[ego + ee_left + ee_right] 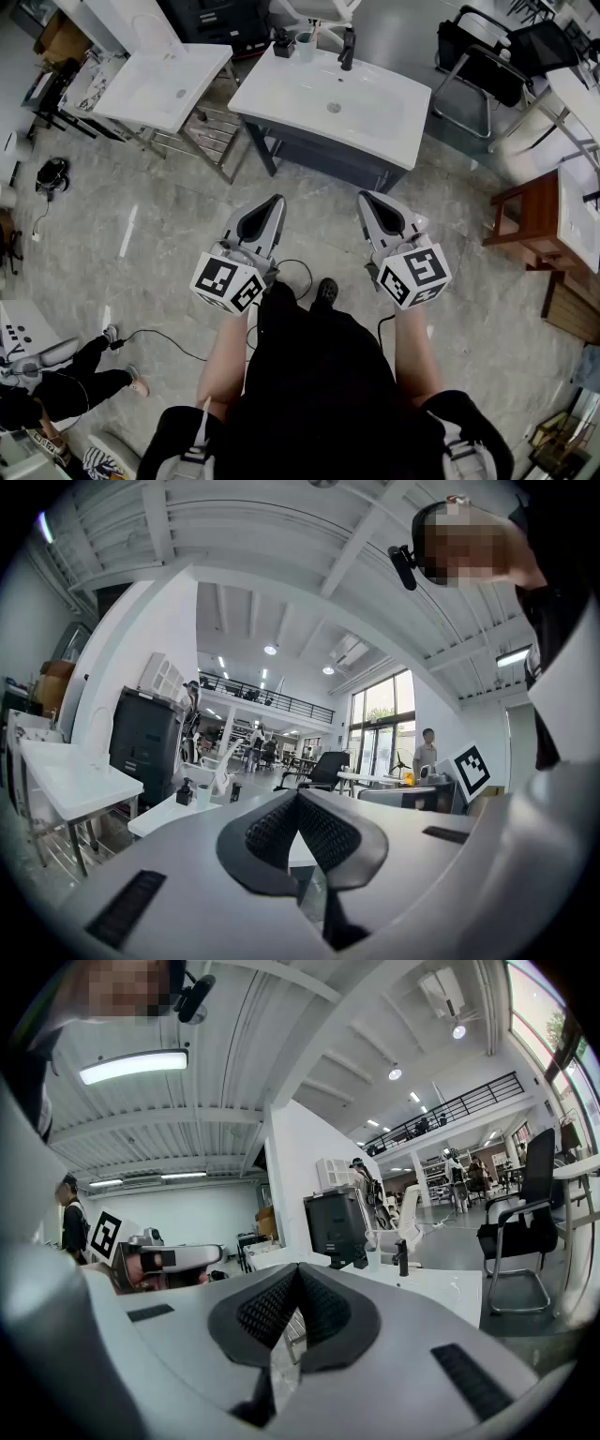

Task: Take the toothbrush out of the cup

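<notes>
White basin worktop (267, 94) carries the cup (306, 47) at its far edge, between a dark dispenser (283, 43) and the tap (348, 47); the toothbrush (315, 30) stands in the cup. Left gripper (274, 202) and right gripper (367, 199) are side by side, well apart from the worktop, each with jaws together and nothing between them

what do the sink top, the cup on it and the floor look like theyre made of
Sink top: glossy white, smooth, with soft highlights; probably ceramic or moulded resin.
Cup: pale and plain, maybe plastic; too small to tell for sure.
Floor: grey and mottled with a slight sheen; looks like polished stone or marble-pattern tile.
</notes>
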`<state>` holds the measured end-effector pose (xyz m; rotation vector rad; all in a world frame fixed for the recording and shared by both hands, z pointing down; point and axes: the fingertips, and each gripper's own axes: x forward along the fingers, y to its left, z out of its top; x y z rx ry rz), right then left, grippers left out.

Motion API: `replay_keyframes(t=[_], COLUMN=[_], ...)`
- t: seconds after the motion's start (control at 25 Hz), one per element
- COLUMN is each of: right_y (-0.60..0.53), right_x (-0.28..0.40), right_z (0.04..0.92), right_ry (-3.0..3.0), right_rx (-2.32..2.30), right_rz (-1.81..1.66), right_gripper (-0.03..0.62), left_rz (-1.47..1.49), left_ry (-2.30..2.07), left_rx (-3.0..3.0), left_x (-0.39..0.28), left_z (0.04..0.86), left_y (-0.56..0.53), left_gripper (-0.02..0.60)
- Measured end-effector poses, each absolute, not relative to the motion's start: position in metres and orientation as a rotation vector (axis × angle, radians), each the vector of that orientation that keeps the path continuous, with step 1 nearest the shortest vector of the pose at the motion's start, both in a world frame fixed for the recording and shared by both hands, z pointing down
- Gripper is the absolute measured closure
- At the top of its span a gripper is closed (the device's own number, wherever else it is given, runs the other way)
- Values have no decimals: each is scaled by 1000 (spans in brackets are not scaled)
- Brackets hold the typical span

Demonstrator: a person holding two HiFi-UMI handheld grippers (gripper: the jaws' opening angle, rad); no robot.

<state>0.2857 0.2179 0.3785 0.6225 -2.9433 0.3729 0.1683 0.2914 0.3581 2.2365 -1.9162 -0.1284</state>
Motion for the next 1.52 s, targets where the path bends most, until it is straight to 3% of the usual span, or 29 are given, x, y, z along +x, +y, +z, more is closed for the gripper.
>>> replay_keyframes(t=[0.84, 1.52], right_y=[190, 116], right_x=[304, 176], right_z=[381, 374], right_ry=[-2957, -2891], right_rx=[755, 796], right_rz=[451, 387], right_gripper=[563, 563], left_rz=[-91, -81], left_ry=[-1927, -1851], left_rx=[2221, 2302], left_x=[166, 45], left_z=[363, 363], left_y=[278, 194], left_gripper=[568, 568])
